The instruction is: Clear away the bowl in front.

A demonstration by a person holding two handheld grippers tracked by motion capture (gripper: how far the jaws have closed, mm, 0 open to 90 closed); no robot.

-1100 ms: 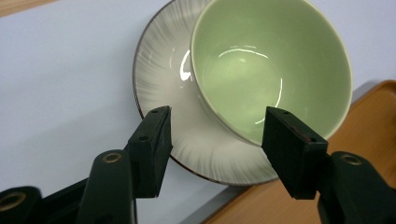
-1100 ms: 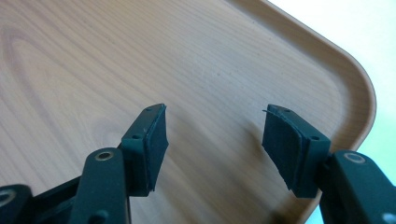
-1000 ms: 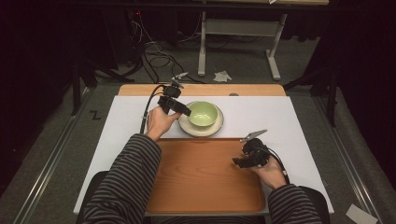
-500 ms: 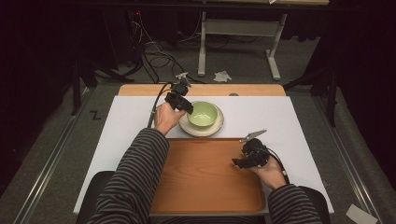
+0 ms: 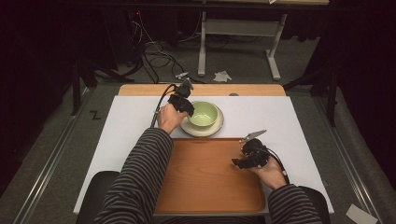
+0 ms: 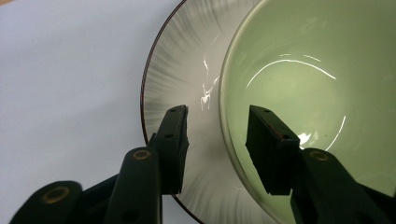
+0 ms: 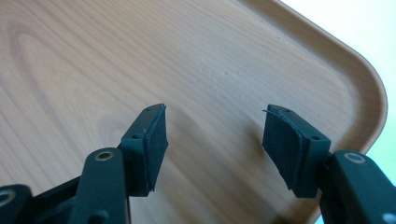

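High view first: my left gripper (image 5: 186,106) sits at the near-left rim of the green bowl (image 5: 203,113), which stands on a pale plate (image 5: 201,130) on the white table cover (image 5: 121,121), just beyond the far edge of the wooden tray (image 5: 205,177). From the left gripper view I see the jaws straddling the bowl's wall, one pad outside over the plate (image 6: 182,84) and the other inside the green bowl (image 6: 303,84). The left gripper (image 6: 217,140) has just been closing, and now stands at a middling width with the bowl's rim between the pads; I see a sliver of gap on each side, so I do not read it as pressing on the rim. The bowl rests upright in the middle of the plate, and the plate has a dark thin edge and grey streaks running toward its centre. My right gripper (image 5: 239,161) hangs over the right part of the tray, well apart from the bowl. In the right gripper view its jaws stand wide, nothing between them, and the right gripper (image 7: 212,140) looks down on the bare wood grain of the tray (image 7: 140,56) near its rounded corner, with the white cover (image 7: 355,28) beyond the rim.
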